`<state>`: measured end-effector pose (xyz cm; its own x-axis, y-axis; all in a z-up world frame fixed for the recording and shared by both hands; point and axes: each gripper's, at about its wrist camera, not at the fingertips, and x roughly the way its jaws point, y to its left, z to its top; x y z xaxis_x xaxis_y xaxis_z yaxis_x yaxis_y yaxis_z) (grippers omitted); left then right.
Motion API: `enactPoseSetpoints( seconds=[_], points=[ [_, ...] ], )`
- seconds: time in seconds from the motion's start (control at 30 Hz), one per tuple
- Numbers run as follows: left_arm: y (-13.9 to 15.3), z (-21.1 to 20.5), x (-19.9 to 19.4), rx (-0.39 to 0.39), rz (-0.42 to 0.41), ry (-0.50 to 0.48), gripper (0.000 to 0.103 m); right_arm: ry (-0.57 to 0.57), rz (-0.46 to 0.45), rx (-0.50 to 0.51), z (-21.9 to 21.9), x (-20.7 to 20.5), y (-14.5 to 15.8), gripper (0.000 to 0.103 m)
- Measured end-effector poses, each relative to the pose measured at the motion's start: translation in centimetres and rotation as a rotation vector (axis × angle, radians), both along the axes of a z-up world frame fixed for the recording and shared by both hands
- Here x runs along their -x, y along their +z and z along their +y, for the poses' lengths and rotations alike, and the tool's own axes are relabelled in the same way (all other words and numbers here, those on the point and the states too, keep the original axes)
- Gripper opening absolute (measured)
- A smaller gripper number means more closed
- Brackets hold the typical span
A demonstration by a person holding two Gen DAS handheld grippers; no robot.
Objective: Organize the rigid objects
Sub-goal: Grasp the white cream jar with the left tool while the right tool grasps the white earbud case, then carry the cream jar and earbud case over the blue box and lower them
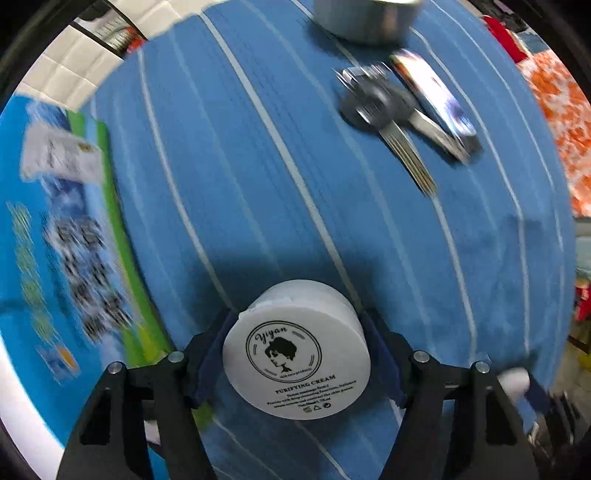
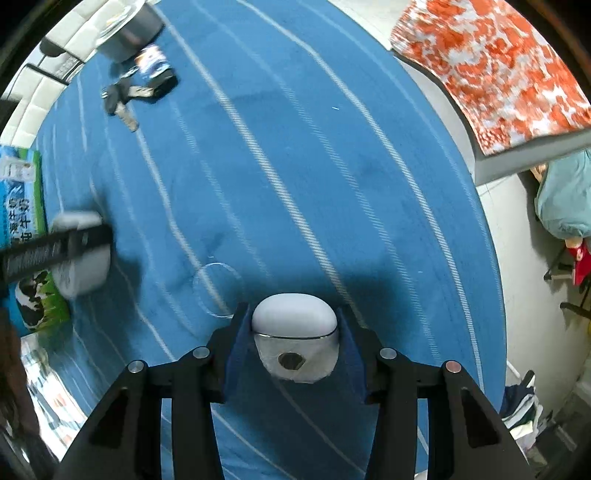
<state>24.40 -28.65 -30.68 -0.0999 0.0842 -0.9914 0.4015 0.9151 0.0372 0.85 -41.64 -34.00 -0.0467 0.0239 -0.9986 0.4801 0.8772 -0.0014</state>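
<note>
Left gripper [image 1: 295,354] is clamping a white cream jar [image 1: 297,350] side-on, label disc facing the camera, pads pressing both sides of it. It's hanging just above the blue striped cloth [image 1: 221,184], and its shadow is falling right behind it.

Right gripper [image 2: 295,332] is doing the same with a white earbud case [image 2: 295,328], fingers pinching it left and right, lid end pointing away from the camera. Also being carried over the cloth, not resting on it as far as I can tell.

Going outward: in the left view the keys [image 1: 384,114] and a pocket knife [image 1: 436,99] are lying together up ahead and to the right, long axes running diagonally toward the lower right. A metal tin [image 1: 362,18] is sitting past them at the far edge. In the right view that same cluster is sitting far up-left, so the left gripper looks like the nearer one to it. A blue-green carton [image 1: 55,240] is lying along the left edge, right next to the jar.

My guess is everything's getting grouped somewhere, so what matters is that the tin and keys are lying ahead-right of the jar and well up-left of the case. Where the drop spot actually is, can't tell from this. Both views are blurry too.
</note>
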Motion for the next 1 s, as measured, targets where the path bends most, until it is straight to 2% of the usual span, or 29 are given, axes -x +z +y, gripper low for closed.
enactPoseSetpoints(
  seconds=[0.1, 0.13, 0.17, 0.23, 0.27, 0.43, 0.5, 0.53, 0.67, 0.83, 1.0],
  points=[
    [-0.6, 0.4, 1.1, 0.037, 0.021, 0.001, 0.068, -0.012, 0.012, -0.015, -0.7, 0.2, -0.4, 0.05],
    [-1.3, 0.6, 1.2, 0.045, 0.048, 0.011, 0.071, -0.027, 0.004, -0.025, -0.9, 0.3, -0.3, 0.05],
    [-1.4, 0.8, 1.3, 0.058, 0.037, 0.013, 0.076, -0.036, -0.003, -0.035, -1.0, 0.4, -0.3, 0.051],
    [-1.8, 1.3, 1.3, 0.069, 0.065, 0.017, 0.08, -0.04, -0.004, -0.062, -0.9, 0.5, -0.3, 0.057],
    [-1.8, 1.4, 2.7, 0.074, 0.073, 0.02, 0.081, -0.042, -0.002, -0.064, -0.9, 0.6, -0.3, 0.058],
    [-2.5, 2.2, 3.4, 0.068, 0.075, 0.018, 0.081, -0.027, 0.029, -0.019, -0.4, 0.5, -0.7, 0.057],
    [-2.8, 1.5, 3.8, 0.047, 0.038, 0.017, 0.068, -0.008, 0.051, 0.037, 0.4, 0.3, -0.6, 0.049],
    [-2.6, 1.3, 4.0, 0.052, 0.024, 0.015, 0.065, 0.004, 0.058, 0.063, 1.0, 0.1, -0.5, 0.049],
    [-2.4, 1.5, 4.6, 0.047, 0.002, 0.026, 0.065, 0.016, 0.049, 0.098, 2.4, 0.1, 0.0, 0.049],
    [0.4, 1.2, 7.6, 0.078, -0.04, 0.044, 0.065, 0.043, 0.041, 0.111, 3.7, 0.6, 1.0, 0.049],
    [3.9, 2.6, 9.2, 0.148, -0.075, 0.054, 0.065, 0.089, -0.02, 0.118, 5.1, 0.7, 4.0, 0.049]
  ],
)
